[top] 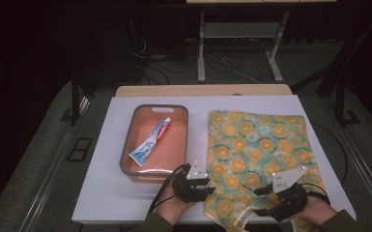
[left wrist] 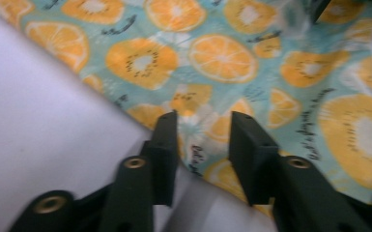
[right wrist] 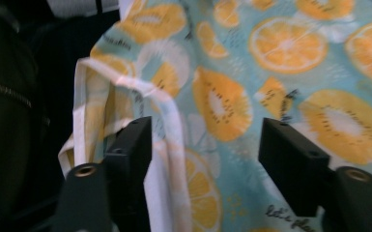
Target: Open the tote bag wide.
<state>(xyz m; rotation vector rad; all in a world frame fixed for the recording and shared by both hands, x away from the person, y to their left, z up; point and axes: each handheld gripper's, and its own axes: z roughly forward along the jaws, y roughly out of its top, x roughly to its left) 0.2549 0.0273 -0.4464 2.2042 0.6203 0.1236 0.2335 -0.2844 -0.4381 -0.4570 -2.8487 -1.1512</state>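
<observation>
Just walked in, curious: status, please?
Left gripper open at cloth edge. Right gripper open over folded hem. Tub with toothpaste sits apart; nothing in the way.

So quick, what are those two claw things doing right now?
Left gripper: open, jaws astride the edge of the fruit-print cloth, not pinching it.
Right gripper: open, jaws wide over the cloth's folded near edge.

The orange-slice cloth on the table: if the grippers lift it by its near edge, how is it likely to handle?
The cloth looks thin and floppy: its near corner is folded over by the right gripper, so it would probably drape and sag. Lying flat, it may bunch or slide on the smooth white table if pushed. It is likely light; the left gripper needs a firm pinch.
</observation>
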